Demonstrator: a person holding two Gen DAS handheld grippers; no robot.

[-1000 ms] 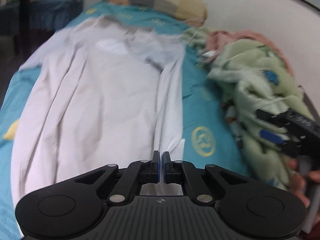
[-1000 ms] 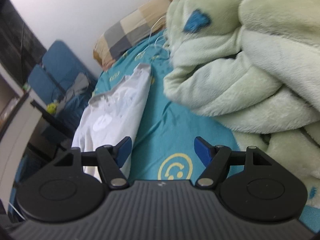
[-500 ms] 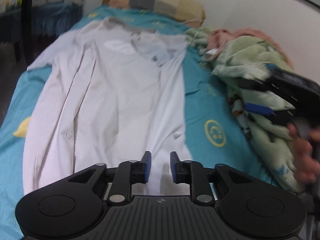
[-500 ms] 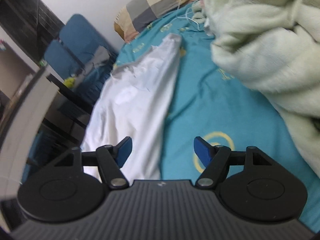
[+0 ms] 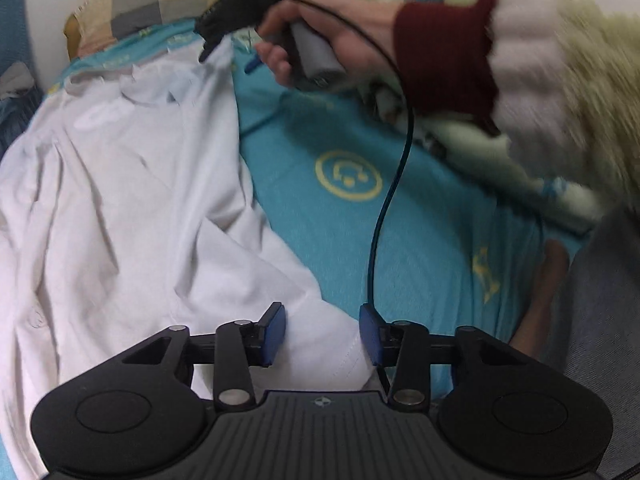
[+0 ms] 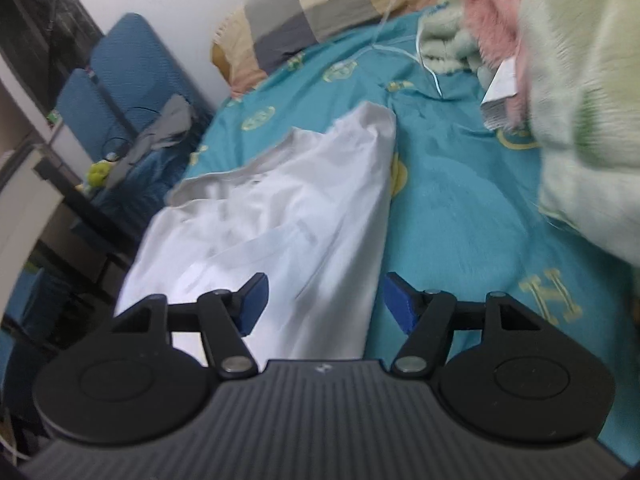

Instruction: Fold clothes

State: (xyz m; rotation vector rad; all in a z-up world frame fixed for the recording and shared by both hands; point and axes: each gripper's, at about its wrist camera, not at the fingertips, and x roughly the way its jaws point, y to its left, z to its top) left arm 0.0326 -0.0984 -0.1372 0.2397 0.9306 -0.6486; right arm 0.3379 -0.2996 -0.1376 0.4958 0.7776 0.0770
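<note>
A white shirt [image 5: 120, 200] lies spread on the teal bedsheet [image 5: 420, 240]. My left gripper [image 5: 322, 334] is open, its jaws apart over the shirt's near right corner, holding nothing. My right gripper [image 6: 322, 304] is open and empty above the shirt's right edge [image 6: 280, 220]. In the left wrist view the right gripper [image 5: 230, 46] hovers by the shirt's far right shoulder, held by a hand in a dark red cuff. Its black cable hangs down over the sheet.
A green fleece blanket [image 6: 580, 100] is piled along the bed's right side. A checked pillow [image 6: 320, 20] lies at the head of the bed. Blue chairs [image 6: 132, 80] and a dark table stand to the left of the bed.
My left gripper has opened and let go of the shirt's edge, which now lies on the bed. My right gripper has moved forward to the shirt's far shoulder.
</note>
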